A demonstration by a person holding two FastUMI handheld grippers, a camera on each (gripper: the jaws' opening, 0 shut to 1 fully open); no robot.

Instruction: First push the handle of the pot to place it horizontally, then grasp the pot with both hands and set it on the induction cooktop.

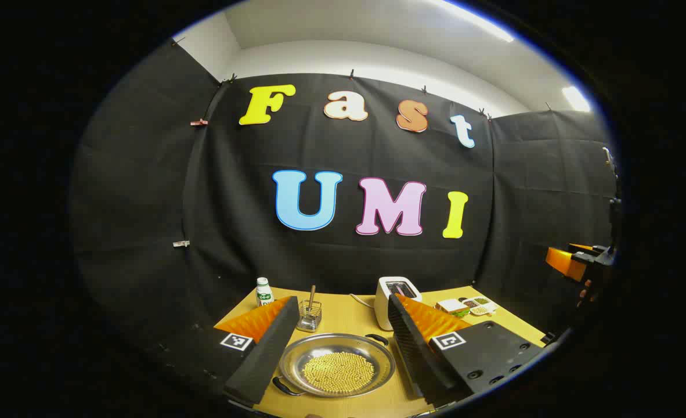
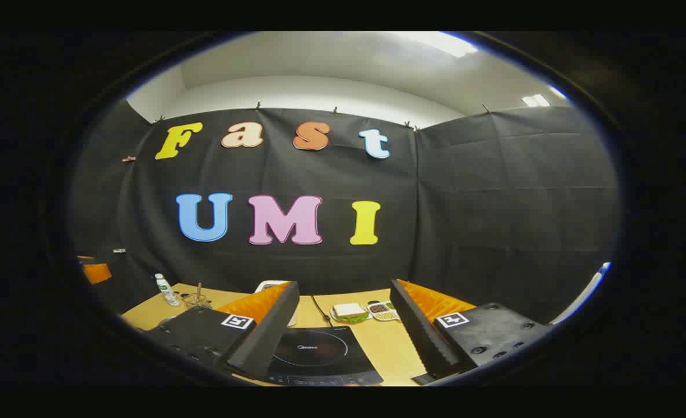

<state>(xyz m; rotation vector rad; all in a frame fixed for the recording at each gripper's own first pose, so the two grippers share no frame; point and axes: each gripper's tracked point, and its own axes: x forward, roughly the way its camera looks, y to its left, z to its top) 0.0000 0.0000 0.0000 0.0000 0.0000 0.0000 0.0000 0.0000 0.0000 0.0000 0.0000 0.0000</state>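
In the left gripper view a shallow steel pot [image 1: 337, 364] holding yellow beans sits on the wooden table [image 1: 349, 316]. One black handle [image 1: 378, 338] points to the upper right, the other [image 1: 285, 386] to the lower left. My left gripper [image 1: 342, 299] is open above it, one finger on each side of the pot and touching nothing. The black induction cooktop [image 2: 317, 354] lies flat below my right gripper [image 2: 344, 284], which is open and empty. The right gripper [image 1: 575, 264], held by a hand, shows at the far right edge of the left gripper view.
A white toaster [image 1: 395, 293], a small bottle [image 1: 264, 291] and a glass holder with a utensil [image 1: 309, 313] stand behind the pot. Small food trays [image 1: 465, 305] lie at the back right. Behind the cooktop are a sandwich [image 2: 350, 312] and a dish [image 2: 383, 310].
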